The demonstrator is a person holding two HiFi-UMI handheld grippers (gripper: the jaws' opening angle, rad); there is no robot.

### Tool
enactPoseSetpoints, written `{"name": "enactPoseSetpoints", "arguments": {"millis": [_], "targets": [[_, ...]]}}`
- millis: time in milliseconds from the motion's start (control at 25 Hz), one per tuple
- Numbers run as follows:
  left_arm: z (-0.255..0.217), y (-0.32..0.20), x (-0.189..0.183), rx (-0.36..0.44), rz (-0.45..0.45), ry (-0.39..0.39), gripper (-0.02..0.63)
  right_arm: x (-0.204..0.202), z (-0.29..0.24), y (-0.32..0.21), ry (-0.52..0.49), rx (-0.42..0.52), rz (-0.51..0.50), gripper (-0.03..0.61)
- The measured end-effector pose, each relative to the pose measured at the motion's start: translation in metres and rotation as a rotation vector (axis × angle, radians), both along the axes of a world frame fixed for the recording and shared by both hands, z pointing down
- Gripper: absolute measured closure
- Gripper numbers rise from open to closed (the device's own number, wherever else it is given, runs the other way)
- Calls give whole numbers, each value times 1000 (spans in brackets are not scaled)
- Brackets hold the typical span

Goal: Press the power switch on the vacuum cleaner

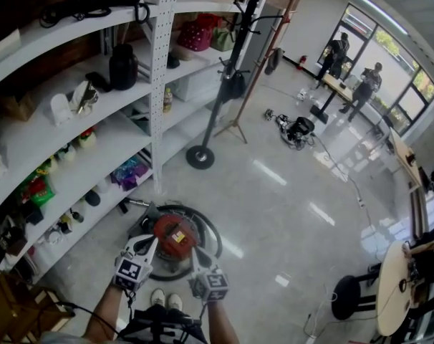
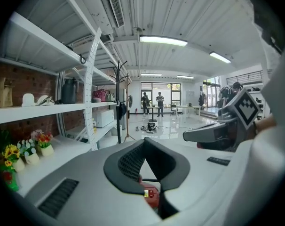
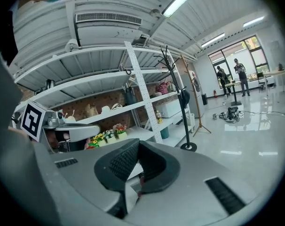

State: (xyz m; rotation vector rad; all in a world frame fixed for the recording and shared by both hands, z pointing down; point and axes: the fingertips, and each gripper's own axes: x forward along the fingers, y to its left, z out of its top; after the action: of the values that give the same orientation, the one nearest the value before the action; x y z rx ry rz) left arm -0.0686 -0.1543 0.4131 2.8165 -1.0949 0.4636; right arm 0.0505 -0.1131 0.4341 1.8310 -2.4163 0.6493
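Over the vacuum cleaner (image 1: pixel 175 239), the left gripper (image 1: pixel 152 244) and right gripper (image 1: pixel 193 253) are hovering closed and empty; a misaimed press is risking glancing off its rounded top.

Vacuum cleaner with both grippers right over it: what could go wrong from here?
1. The left gripper and right gripper sit shut and close together over the red vacuum cleaner; a push might make them collide or slip off its rounded top.
2. The black hose loops round it near the person's shoes, so a step could snag it.
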Motion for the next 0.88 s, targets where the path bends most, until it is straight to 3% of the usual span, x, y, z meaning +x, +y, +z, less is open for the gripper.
{"name": "enactPoseSetpoints", "arguments": {"millis": [400,880], "targets": [[-43,6,9,79,14,29,607,7,-38,15,56,72,-1,567],[-80,19,-14,136,-40,73,607,4,-70,29,47,110,-27,568]]}}
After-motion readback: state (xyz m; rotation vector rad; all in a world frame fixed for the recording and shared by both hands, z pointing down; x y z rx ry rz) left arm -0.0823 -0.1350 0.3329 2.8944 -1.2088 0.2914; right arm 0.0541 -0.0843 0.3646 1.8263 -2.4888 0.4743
